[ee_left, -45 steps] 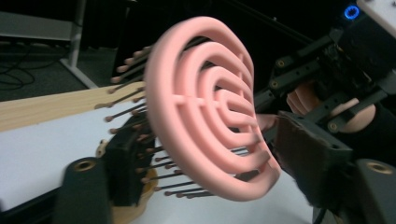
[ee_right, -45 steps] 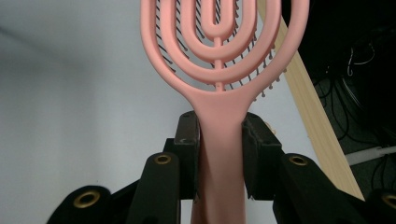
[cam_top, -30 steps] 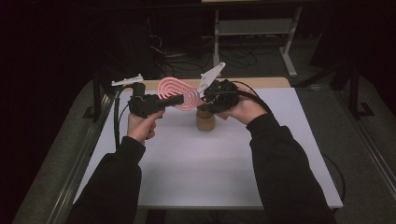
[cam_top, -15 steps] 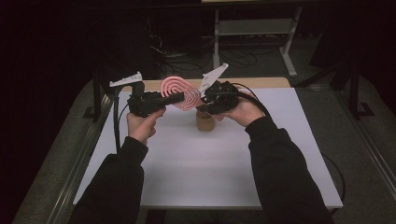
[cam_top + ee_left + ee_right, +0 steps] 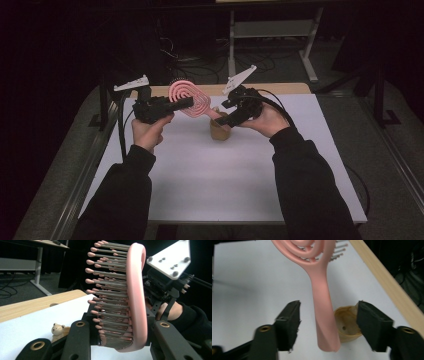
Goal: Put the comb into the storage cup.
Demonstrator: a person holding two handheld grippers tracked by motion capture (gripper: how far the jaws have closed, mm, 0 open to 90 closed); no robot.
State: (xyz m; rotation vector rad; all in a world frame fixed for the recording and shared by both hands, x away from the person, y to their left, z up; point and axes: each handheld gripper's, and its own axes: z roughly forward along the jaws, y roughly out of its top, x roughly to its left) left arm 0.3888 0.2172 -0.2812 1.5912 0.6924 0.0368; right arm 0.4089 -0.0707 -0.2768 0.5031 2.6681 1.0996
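Observation:
A pink spiral hairbrush (image 5: 187, 97) is held above the far part of the white table. My left gripper (image 5: 182, 104) is shut on its head; in the left gripper view the bristles (image 5: 110, 297) point left between the black jaws. The handle (image 5: 323, 315) slopes down toward a small wooden cup (image 5: 220, 131) standing on the table. My right gripper (image 5: 328, 315) is open, one jaw on each side of the handle with a gap on both sides, just above the cup (image 5: 347, 325). A little bear head (image 5: 58, 329) sticks up from the cup's rim.
A white mat (image 5: 225, 185) covers the table, with a bare wooden strip (image 5: 280, 89) along the far edge. Beyond it, on the dark floor, stand a desk frame (image 5: 270, 30) and loose cables (image 5: 200, 62).
The right hand has shifted slightly right and down. The brush and the left gripper have hardly moved.

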